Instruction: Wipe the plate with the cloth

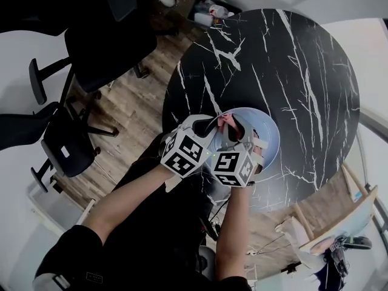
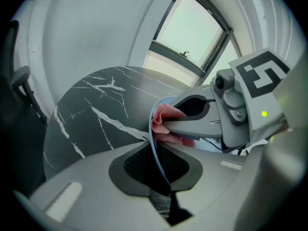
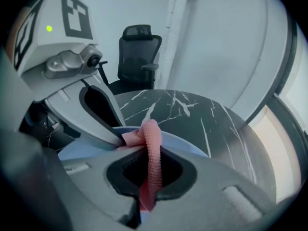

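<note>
From the head view, the pale blue plate [image 1: 268, 133] sits near the edge of the round black marble table [image 1: 291, 71] closest to the person. Its near-left part is covered by both tools. The left gripper [image 1: 209, 126] and right gripper [image 1: 233, 127] meet over that rim, with a pink cloth [image 1: 225, 121] between their tips. Beyond the plate and to its right the tabletop lies bare. To the left, past the table's edge, office chairs [image 1: 66, 150] stand on wooden floor [image 1: 133, 102].

In the left gripper view, the plate's rim [image 2: 153, 129] appears edge-on as a thin blue line. It rises out of the jaws, which are clenched on it, then curves right. The plate's face is turned toward the right gripper, whose fingers pinch the bunched cloth [image 2: 166, 120] against it. Whether the plate rests on the table or is lifted cannot be told.

In the right gripper view, the jaws grasp the cloth [image 3: 151, 162], a narrow strip whose long axis runs away from the camera, up to the plate's rim [image 3: 185, 146], where it bunches. Open marble lies beyond.
</note>
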The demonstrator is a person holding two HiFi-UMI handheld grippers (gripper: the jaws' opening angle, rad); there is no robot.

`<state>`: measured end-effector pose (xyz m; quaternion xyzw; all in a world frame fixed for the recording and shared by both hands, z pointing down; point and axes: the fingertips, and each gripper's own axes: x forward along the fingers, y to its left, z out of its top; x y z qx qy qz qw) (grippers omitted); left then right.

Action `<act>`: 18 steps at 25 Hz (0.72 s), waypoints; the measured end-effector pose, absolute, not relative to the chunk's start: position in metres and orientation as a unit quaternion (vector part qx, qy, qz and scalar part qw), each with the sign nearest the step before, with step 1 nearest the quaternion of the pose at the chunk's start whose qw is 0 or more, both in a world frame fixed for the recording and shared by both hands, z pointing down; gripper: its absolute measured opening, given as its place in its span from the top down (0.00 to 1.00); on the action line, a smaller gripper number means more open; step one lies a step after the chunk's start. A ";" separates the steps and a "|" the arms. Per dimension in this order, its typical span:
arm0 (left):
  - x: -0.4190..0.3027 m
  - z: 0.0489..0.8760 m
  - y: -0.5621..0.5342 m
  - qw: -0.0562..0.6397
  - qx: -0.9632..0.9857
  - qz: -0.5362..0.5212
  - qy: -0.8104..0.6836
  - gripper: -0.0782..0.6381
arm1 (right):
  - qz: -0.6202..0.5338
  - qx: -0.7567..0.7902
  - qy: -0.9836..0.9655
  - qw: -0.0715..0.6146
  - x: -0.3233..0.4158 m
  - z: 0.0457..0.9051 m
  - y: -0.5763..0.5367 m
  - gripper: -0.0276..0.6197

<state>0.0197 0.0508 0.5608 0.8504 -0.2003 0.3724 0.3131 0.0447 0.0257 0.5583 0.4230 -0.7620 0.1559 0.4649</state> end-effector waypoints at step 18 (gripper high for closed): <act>0.019 0.560 0.053 0.330 0.847 0.363 -0.206 0.84 | 0.101 0.488 -0.635 0.591 0.156 0.559 0.036 0.94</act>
